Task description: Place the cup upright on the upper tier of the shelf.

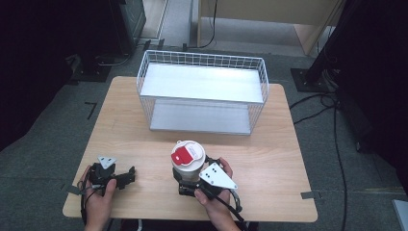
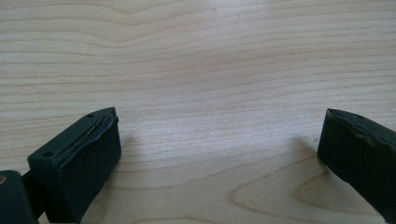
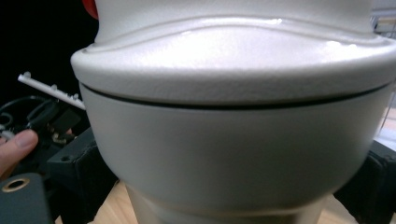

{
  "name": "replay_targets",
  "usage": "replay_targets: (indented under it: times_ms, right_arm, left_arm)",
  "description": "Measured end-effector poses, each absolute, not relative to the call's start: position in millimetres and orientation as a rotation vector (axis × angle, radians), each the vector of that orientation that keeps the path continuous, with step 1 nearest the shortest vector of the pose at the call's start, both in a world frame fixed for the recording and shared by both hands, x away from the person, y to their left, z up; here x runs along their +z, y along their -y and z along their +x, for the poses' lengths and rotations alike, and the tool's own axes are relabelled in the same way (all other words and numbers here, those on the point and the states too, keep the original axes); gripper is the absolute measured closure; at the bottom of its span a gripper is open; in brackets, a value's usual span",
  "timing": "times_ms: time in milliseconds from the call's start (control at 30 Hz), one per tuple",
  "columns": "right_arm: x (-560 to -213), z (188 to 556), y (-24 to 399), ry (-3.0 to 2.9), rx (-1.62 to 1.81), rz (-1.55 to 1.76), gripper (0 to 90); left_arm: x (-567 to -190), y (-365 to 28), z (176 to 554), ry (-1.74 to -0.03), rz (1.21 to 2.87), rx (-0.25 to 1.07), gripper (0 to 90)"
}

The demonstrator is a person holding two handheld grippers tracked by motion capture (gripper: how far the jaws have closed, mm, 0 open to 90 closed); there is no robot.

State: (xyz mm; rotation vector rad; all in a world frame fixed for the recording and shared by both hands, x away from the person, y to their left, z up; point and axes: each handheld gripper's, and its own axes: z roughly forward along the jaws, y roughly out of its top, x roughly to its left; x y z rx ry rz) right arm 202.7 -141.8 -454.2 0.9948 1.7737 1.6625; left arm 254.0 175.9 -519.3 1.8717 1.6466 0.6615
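A white cup (image 1: 187,163) with a red and white lid (image 1: 186,153) stands near the front middle of the wooden table (image 1: 274,144). My right gripper (image 1: 190,186) is shut on its body from the near side. In the right gripper view the cup (image 3: 233,121) is very close, with a black jaw on each side of it. My left gripper (image 1: 126,177) lies low at the table's front left and is open. The left gripper view has my left gripper (image 2: 219,126) with jaws wide apart over bare wood.
A white wire basket (image 1: 202,54) with two flat shelves stands at the back middle of the table. Cables and dark stands lie on the floor to the right. In the right gripper view the other hand (image 3: 16,145) is off to the left.
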Motion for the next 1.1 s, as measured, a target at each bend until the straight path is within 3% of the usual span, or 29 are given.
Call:
replay_targets:
  times_ms: [1100]
  right_arm:
    - [-365, 261, 170, -1.543, 1.65, 0.97, 7.4]
  left_arm:
    - [-519, -177, 254, -1.643, 1.881, 0.659, 0.0]
